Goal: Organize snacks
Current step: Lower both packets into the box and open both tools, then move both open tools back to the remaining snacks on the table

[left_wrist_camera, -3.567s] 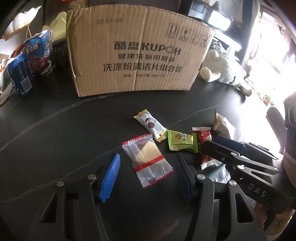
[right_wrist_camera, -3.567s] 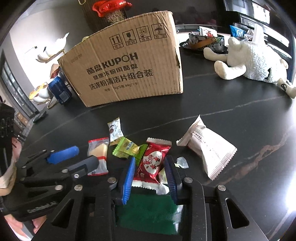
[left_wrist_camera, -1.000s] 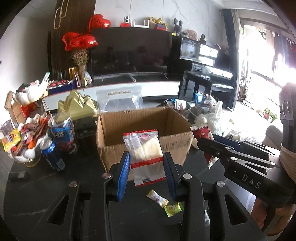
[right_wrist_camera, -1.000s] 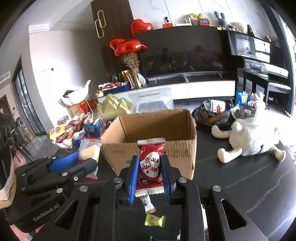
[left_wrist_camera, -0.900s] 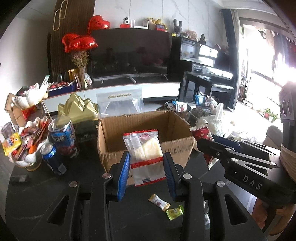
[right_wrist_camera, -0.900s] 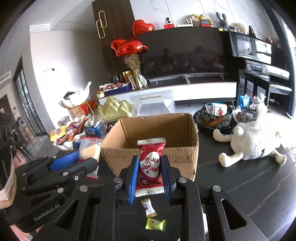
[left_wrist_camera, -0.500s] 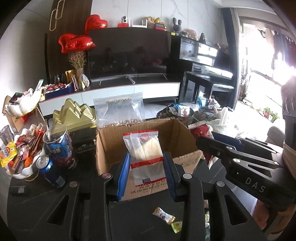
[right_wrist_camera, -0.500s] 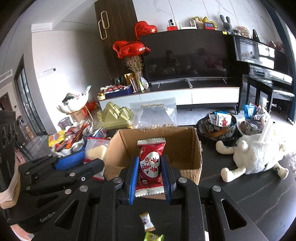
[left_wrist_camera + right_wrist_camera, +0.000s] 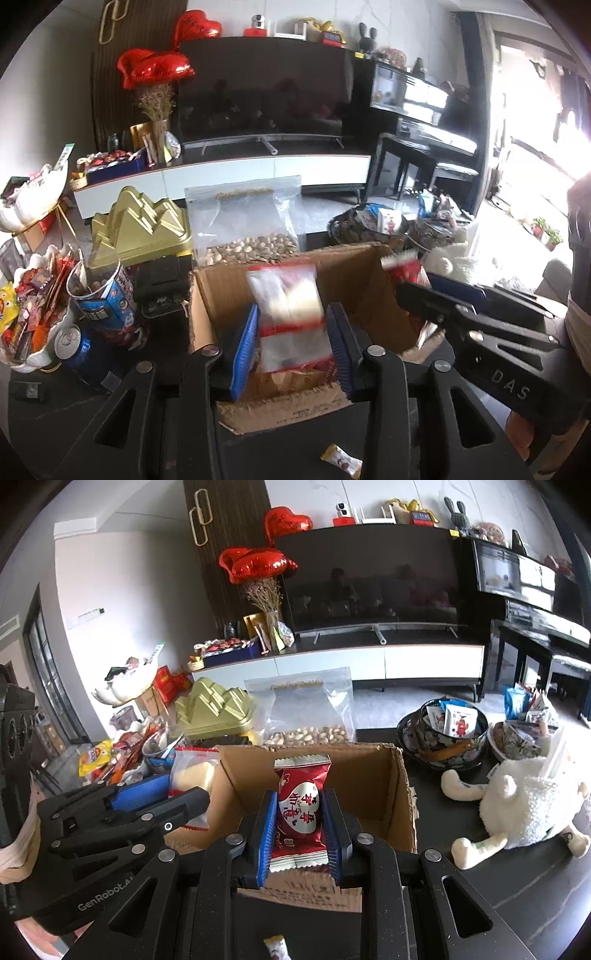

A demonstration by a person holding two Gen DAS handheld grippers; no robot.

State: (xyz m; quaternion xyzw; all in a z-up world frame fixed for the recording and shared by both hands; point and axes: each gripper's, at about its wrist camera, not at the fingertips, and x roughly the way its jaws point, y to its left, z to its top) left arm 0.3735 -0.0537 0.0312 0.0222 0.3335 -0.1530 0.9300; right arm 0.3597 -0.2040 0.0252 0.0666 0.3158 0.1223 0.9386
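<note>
The clear snack packet with red bands (image 9: 286, 314) stands blurred between the blue pads of the left gripper (image 9: 291, 347), over the open top of the cardboard box (image 9: 373, 295). The left jaws are opening; gaps show between packet and pads. The red snack packet (image 9: 301, 808) stands upright, clamped between the near-closed pads of the right gripper (image 9: 299, 840), also above the box opening. The box sits on the dark table (image 9: 498, 893). One small wrapped candy (image 9: 341, 459) lies on the table in front of the box. A white plush toy (image 9: 524, 808) lies right of the box, a bag of nuts (image 9: 306, 716) behind it.
</note>
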